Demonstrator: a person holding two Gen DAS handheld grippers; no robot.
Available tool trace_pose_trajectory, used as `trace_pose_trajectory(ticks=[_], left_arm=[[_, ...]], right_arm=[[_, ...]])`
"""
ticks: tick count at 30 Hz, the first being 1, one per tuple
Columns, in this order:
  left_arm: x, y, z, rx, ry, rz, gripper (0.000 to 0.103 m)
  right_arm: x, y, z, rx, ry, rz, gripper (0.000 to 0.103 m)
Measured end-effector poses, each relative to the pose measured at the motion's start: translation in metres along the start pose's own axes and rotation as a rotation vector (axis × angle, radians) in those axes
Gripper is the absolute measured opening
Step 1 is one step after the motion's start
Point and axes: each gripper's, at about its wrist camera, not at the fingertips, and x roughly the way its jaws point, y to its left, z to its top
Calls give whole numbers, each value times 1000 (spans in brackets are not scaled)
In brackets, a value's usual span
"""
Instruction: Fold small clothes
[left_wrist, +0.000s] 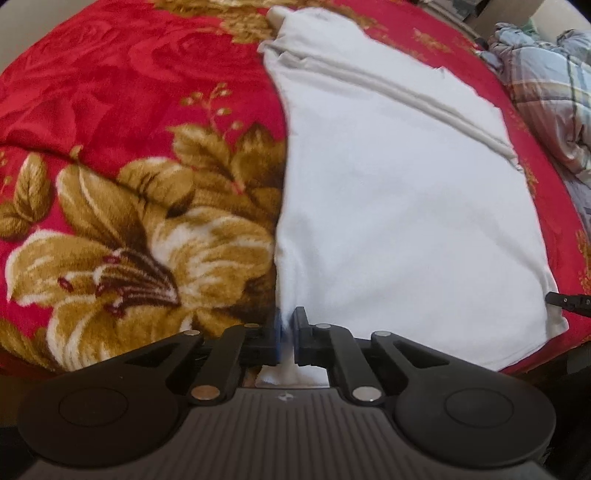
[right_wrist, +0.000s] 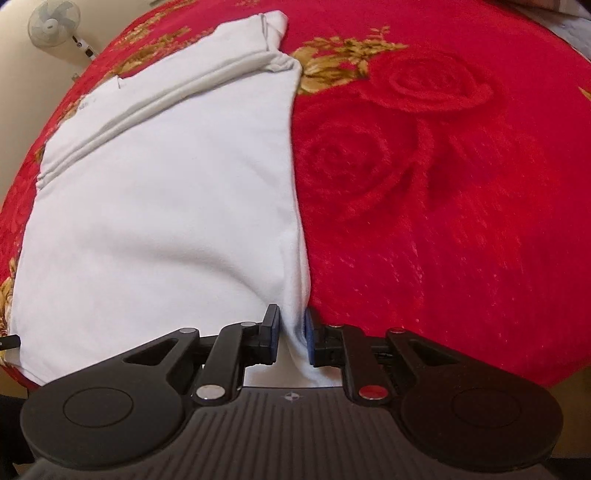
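We note first what we cannot see. The near hem of the white garment (left_wrist: 399, 206) drops behind each tool body, so how far it hangs down is hidden. In the left wrist view only the black tip of the right tongs (left_wrist: 565, 302) enters at the right edge. The far corner is blurred, and a plaid quilt (left_wrist: 550, 85) is cut off there. A wall fan (right_wrist: 53, 22) shows small at the top left of the right wrist view.

The garment lies flat on a red blanket (left_wrist: 129, 92) with gold flowers, folded into a long panel with a doubled band across its far end.

Left tongs (left_wrist: 287, 332): pinched on the garment's near left corner. Right tongs (right_wrist: 290, 332): pinched on a gathered fold at its near right corner.
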Motion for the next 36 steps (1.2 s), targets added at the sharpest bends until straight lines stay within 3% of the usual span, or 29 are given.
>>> trace_pose_trajectory(ticks=[6,10,13,17,23,25,28,30,34,36], left_arm=[[-36,-16,10,50,-156,-78,5],[-77,-30,15,69,-262,-169,4],[-119,-41,12,121,-365,-193,3],[-172,-34,7,116,-466,-251,3],[-256,-9,-11,66,-597,-402,3],[-259,-2,-9,25,-587,-429,3],[-232,3,8,-11,-535,-393,3],[-197,5,32,-45,-469,-383,3],[-118,7,97,-67,-322,-276,3],[-82,11,123,-65,-246,-257,3]], right_arm=[[-35,-3,10,44,-149,104,4],[-77,9,21,13,-288,203,4],[-110,11,24,25,-391,264,3],[-153,2,17,65,-515,357,3],[-227,-24,-15,137,-627,479,3],[-239,-30,-21,141,-639,504,3],[-231,-34,-15,146,-605,482,3],[-207,-35,2,163,-560,445,3],[-140,-36,57,140,-423,377,3],[-101,-40,88,136,-347,331,3]])
